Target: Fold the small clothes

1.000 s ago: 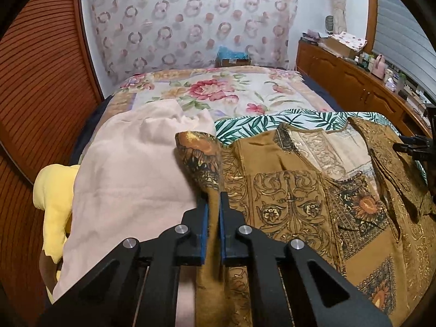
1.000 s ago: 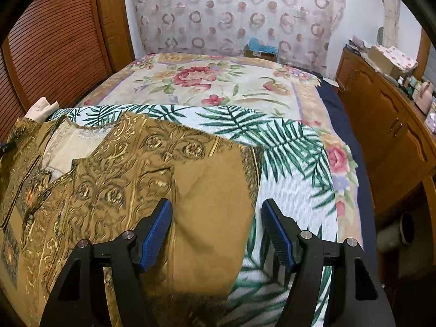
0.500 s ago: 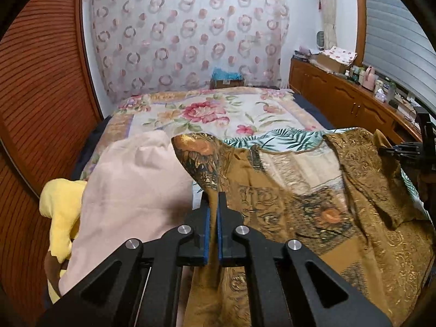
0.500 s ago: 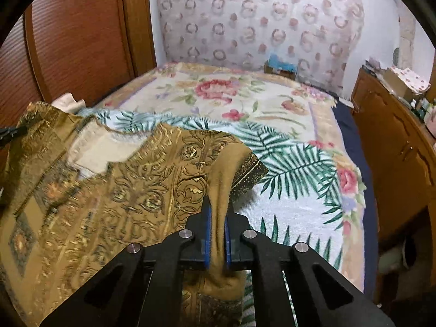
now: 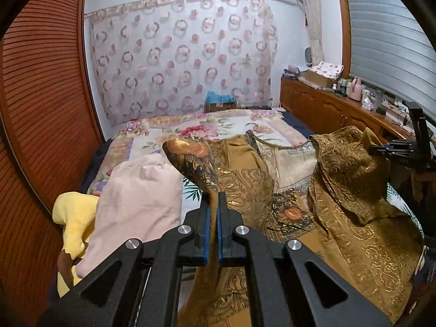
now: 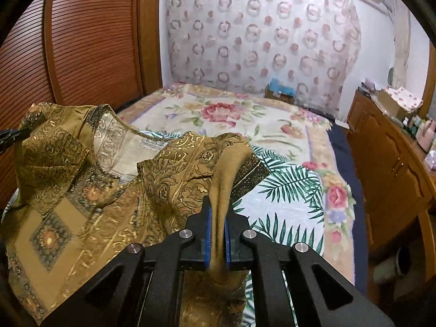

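Left wrist view: one brown patterned garment [image 5: 354,218], pinched by two grippers, hangs above the bed [image 5: 223,125].
The left gripper [image 5: 214,204] is clamped on one sleeve (blue pads nearly meeting); the right gripper [image 6: 218,212] is clamped on the other sleeve, its jaws closed onto the cloth within the last second. Beside it lie one pink cloth [image 5: 136,199] and one yellow cloth [image 5: 73,218].
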The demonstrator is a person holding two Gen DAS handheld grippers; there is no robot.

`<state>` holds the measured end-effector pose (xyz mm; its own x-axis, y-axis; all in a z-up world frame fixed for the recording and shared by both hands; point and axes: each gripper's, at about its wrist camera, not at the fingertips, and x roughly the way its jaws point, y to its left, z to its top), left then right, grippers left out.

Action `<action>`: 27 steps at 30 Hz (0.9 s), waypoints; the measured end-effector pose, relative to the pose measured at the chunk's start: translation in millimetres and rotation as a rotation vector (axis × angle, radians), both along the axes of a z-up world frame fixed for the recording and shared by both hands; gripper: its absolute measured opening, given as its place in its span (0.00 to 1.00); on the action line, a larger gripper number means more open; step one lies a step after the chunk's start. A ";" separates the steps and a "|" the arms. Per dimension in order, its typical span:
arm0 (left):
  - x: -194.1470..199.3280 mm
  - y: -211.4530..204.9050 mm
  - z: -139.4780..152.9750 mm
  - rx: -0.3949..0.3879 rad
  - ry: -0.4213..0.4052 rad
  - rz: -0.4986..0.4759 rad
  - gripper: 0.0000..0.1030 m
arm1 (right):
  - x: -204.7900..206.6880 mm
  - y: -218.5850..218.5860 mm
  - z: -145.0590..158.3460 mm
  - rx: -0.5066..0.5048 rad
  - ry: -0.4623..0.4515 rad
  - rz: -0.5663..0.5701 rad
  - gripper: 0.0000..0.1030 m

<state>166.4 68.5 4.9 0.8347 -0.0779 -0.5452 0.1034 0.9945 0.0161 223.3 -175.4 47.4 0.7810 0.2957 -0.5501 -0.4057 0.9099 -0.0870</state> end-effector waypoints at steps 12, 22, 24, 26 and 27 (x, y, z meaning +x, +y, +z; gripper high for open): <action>-52.9 11.4 11.1 -0.031 -0.053 -0.007 0.04 | -66.9 -9.7 0.1 0.004 -0.054 -0.008 0.06; -114.3 25.2 7.0 -0.065 -0.077 0.007 0.04 | -137.3 -18.4 -1.2 0.009 -0.066 -0.019 0.06; -131.9 30.6 -0.3 -0.091 -0.063 0.012 0.04 | -151.7 -20.4 -5.6 0.013 -0.059 -0.019 0.07; -147.9 34.0 -11.0 -0.094 -0.047 0.019 0.04 | -165.2 -22.3 -9.2 0.021 -0.046 -0.017 0.06; -156.5 35.3 -17.5 -0.093 -0.035 0.021 0.04 | -173.8 -23.2 -9.3 0.024 -0.041 -0.020 0.07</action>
<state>9.9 103.8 -12.5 0.8550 -0.1093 -0.5069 0.0836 0.9938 -0.0732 49.4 -198.6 38.1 0.8085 0.2928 -0.5104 -0.3842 0.9197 -0.0810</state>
